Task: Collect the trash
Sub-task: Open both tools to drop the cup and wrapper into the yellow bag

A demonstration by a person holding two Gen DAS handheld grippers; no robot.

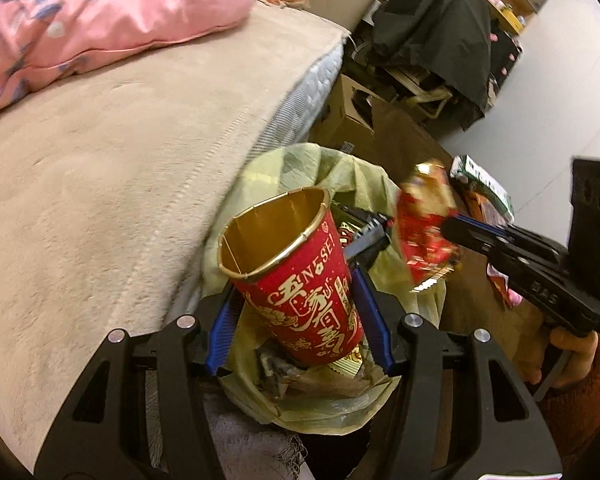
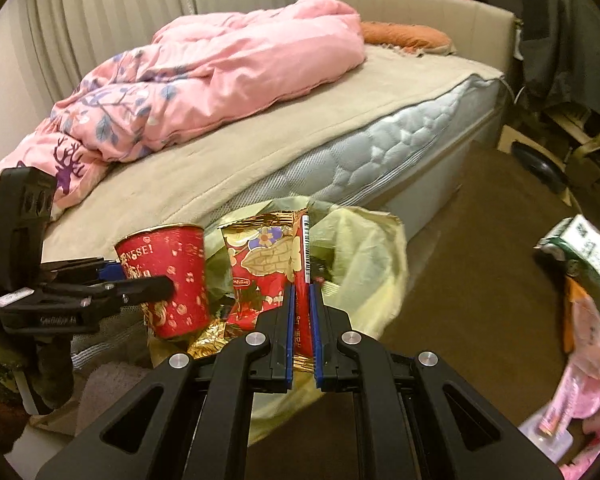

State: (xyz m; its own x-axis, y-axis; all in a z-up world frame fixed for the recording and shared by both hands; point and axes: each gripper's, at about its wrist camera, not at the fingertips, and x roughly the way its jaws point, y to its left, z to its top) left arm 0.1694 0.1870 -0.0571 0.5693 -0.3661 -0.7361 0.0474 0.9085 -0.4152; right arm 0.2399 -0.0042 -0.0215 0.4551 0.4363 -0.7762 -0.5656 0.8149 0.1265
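My left gripper (image 1: 296, 288) is shut on a red paper cup (image 1: 300, 280) with gold lettering and a gold inside. The cup hangs tilted over the mouth of a yellow-green trash bag (image 1: 340, 168). My right gripper (image 2: 302, 292) is shut on a red and gold snack wrapper (image 2: 260, 268), which stands up between its blue pads just above the same trash bag (image 2: 364, 248). In the left wrist view the right gripper (image 1: 456, 232) comes in from the right, and the wrapper (image 1: 424, 220) dangles beside the cup. Crumpled wrappers lie inside the bag.
A bed with a beige blanket (image 1: 100, 168) and a pink duvet (image 2: 228, 80) stands right behind the bag. A green and white packet (image 2: 592, 256) and pink wrappers lie on the brown floor at the right. A cardboard box (image 1: 352, 108) and a chair draped in black (image 1: 432, 28) stand further back.
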